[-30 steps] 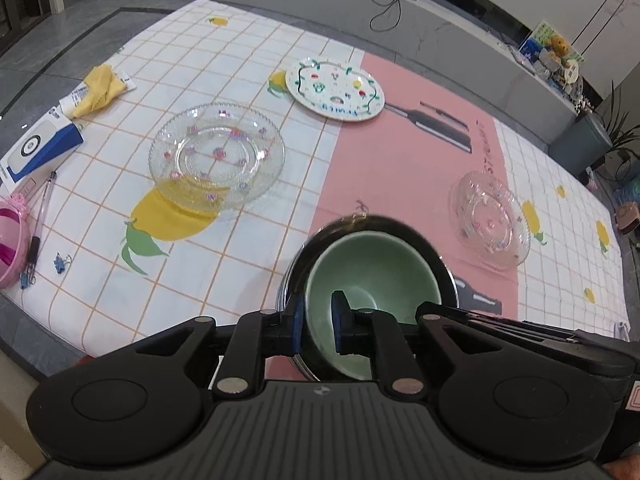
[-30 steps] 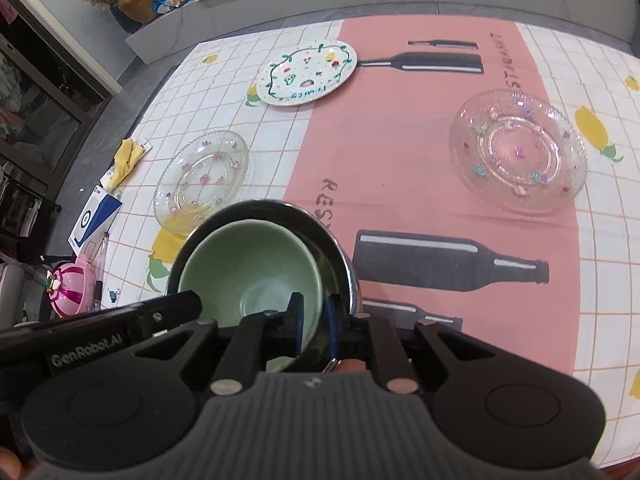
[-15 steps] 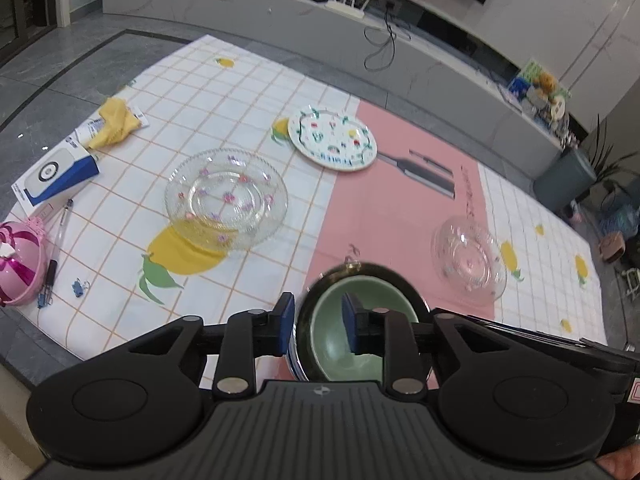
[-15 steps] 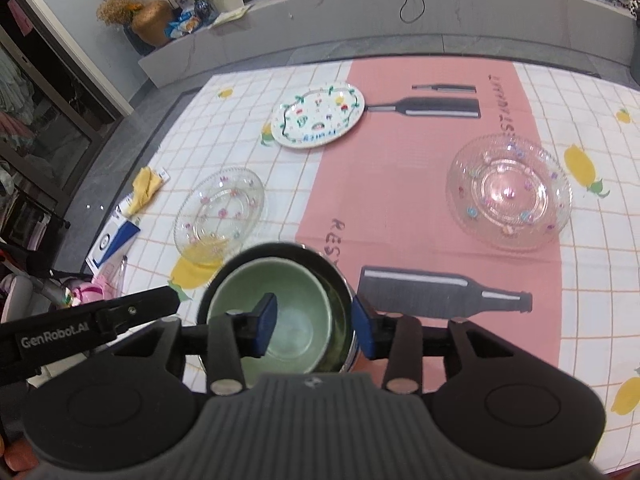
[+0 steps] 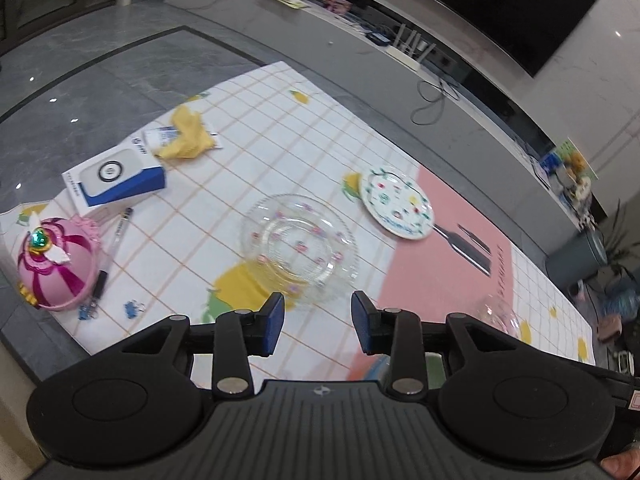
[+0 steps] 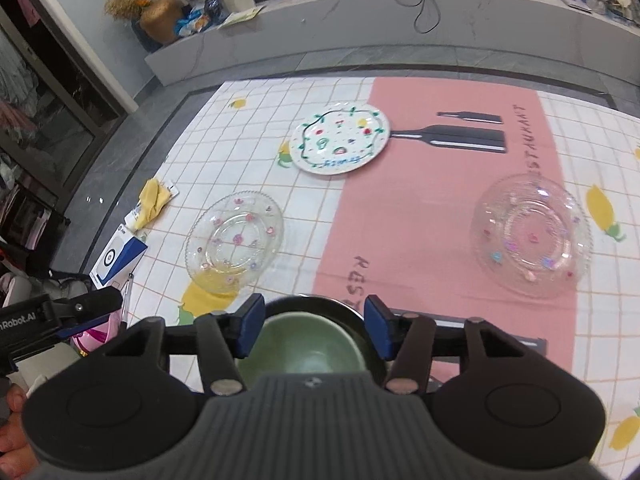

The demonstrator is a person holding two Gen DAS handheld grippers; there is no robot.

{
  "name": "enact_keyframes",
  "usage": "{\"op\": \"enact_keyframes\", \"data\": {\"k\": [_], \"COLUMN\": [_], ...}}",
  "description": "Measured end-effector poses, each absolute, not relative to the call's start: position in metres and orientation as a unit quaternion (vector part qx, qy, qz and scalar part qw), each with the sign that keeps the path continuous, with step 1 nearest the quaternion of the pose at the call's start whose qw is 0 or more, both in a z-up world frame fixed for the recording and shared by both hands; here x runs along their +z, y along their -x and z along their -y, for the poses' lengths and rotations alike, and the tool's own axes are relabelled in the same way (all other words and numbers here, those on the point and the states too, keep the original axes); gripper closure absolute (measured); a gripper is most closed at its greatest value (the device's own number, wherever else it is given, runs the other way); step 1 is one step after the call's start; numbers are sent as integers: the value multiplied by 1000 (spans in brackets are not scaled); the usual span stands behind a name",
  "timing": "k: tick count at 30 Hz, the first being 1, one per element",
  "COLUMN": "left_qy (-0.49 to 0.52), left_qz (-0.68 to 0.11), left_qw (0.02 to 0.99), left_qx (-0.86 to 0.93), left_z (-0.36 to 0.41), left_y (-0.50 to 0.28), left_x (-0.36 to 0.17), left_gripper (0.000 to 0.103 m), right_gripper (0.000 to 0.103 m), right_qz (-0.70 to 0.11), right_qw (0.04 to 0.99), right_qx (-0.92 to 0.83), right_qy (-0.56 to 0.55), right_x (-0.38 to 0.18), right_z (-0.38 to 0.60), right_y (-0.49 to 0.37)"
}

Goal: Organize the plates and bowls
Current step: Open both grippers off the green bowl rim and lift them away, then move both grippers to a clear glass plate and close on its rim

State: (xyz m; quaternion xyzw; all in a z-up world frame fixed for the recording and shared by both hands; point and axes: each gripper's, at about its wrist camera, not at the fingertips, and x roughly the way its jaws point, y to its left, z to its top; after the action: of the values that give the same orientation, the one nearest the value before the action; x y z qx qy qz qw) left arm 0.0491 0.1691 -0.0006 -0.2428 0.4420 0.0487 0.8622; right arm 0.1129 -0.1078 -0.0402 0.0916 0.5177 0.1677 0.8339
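Bowls done: green bowl (image 6: 308, 344) nested in dark bowl (image 6: 360, 320) at the mat's near edge; left gripper (image 5: 318, 324) and right gripper (image 6: 314, 326) both gape empty, two glass plates (image 6: 234, 238) (image 6: 530, 234) and painted plate (image 6: 340, 138) unstacked.

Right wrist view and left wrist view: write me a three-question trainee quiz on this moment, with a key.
1. True or false: the green bowl sits inside the dark bowl.
2. How many clear glass plates lie on the tablecloth?
3. Multiple choice: the right gripper is A) shut on the green bowl, B) open above it with blue fingertips on either side, C) holding the painted plate.

Key:
1. True.
2. Two: one glass plate on the white checks, another glass plate at the pink edge.
3. B. The left gripper is open too.
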Motion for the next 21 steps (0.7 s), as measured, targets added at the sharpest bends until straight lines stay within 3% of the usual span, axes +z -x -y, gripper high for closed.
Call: {"op": "enact_keyframes", "data": {"k": [21], "left_qy": [305], "left_qz": [-462], "left_qw": [829], "left_qx": [80], "left_z": [-241], "left_y": [-97], "left_x": [-85], "left_gripper": [61], "right_gripper": [49], "right_qz": [-589], "right_qw": [784], "right_qx": [184], "right_qy": [-68], "right_x": [-105], "right_z": [20], "right_y": [-209]}}
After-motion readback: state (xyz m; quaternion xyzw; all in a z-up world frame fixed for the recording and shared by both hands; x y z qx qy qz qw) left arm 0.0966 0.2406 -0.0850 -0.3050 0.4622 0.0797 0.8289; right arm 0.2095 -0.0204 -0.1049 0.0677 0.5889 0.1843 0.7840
